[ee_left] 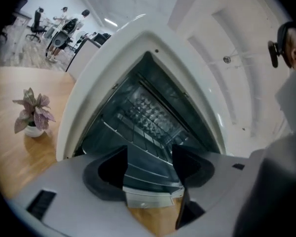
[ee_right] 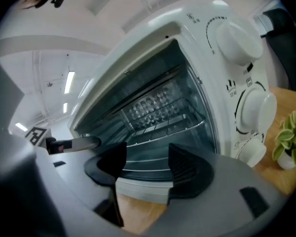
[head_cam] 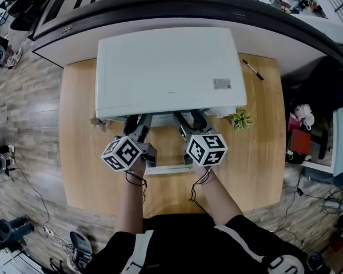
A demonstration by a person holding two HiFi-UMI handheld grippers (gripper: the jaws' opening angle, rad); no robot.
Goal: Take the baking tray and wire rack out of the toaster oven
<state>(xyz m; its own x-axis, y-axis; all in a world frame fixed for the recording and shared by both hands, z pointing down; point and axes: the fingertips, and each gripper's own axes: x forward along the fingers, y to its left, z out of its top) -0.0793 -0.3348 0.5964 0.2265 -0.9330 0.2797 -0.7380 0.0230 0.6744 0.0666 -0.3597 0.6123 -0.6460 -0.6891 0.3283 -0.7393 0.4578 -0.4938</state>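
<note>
A white toaster oven (head_cam: 168,73) stands on the wooden table (head_cam: 80,153), its door (head_cam: 168,167) folded down toward me. Inside it, a wire rack (ee_left: 148,120) (ee_right: 163,127) lies level on its rails in front of a dimpled back wall. I cannot pick out a baking tray for certain. My left gripper (head_cam: 138,120) (ee_left: 150,164) and right gripper (head_cam: 190,119) (ee_right: 147,164) hang side by side over the door, just in front of the opening. Both are open with nothing between the pads. The door's front edge (ee_left: 150,197) (ee_right: 143,189) shows beyond the jaws.
The oven's knobs (ee_right: 256,105) are on its right front. A small green plant (head_cam: 240,119) (ee_right: 288,139) stands right of the oven and a pink-leaved one (ee_left: 33,113) to its left. A pen (head_cam: 252,69) lies at the table's back right.
</note>
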